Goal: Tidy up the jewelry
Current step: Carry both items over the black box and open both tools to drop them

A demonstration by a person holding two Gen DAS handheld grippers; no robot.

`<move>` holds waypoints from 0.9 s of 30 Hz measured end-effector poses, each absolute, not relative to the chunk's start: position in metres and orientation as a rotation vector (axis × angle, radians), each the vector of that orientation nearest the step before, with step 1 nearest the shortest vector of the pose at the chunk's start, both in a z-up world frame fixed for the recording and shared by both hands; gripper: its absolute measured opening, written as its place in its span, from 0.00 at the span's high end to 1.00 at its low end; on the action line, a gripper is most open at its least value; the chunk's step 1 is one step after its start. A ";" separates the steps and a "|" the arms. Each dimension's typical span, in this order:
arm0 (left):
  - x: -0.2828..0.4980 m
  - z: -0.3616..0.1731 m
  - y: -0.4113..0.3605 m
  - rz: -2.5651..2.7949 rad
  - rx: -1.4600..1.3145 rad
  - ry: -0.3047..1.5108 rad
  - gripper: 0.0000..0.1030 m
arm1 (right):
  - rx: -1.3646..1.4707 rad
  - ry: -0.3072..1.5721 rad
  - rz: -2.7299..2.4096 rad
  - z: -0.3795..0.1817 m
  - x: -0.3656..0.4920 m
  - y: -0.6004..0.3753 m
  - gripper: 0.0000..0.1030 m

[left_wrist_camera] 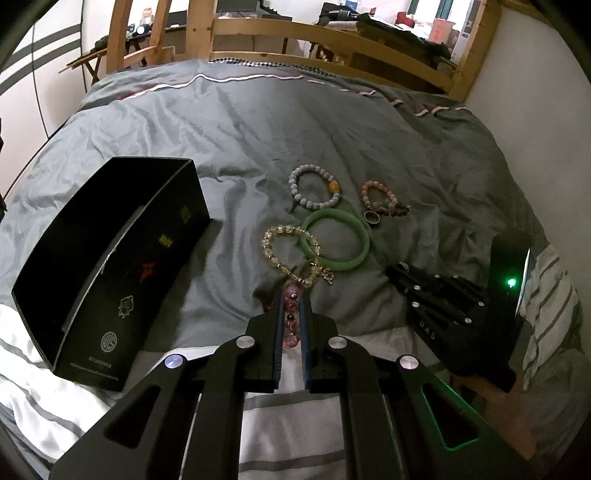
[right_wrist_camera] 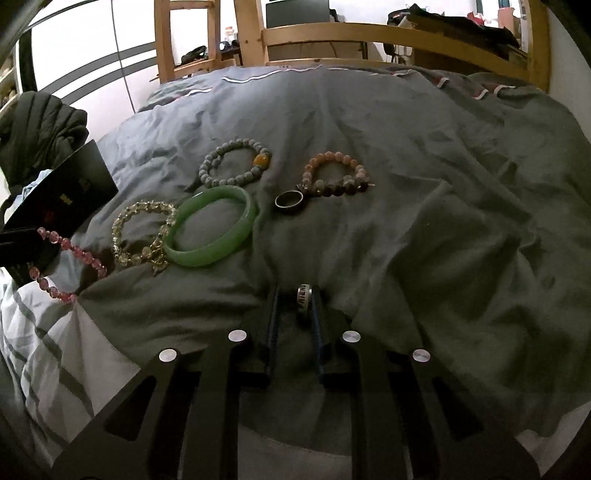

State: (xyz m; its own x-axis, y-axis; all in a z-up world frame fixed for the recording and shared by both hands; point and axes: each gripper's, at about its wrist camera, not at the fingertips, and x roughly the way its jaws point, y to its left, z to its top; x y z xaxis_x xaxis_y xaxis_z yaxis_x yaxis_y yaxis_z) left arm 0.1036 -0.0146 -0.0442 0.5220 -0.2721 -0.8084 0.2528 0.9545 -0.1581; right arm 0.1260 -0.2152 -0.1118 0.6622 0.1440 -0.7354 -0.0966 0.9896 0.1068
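My left gripper is shut on a pink bead bracelet, which also shows in the right wrist view beside the black open box. My right gripper stands partly open over the grey cover; a silver lettered ring leans against its right finger. On the cover lie a green bangle, a clear crystal bracelet, a grey bead bracelet, a pink-brown bead bracelet and a dark ring.
The bed's grey duvet is wrinkled, with a white striped sheet at the near edge. A wooden bed frame stands at the far end. A dark jacket lies at the left. The right gripper's body is at my right.
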 end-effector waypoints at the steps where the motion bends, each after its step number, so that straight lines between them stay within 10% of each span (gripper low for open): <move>1: 0.103 -0.044 -0.014 -0.314 -0.022 0.969 0.93 | 0.070 0.836 0.140 -0.112 0.126 -0.217 0.83; 27: 0.095 0.006 -0.002 -0.304 -0.045 0.809 0.93 | 0.225 0.637 0.190 -0.060 0.097 -0.237 0.93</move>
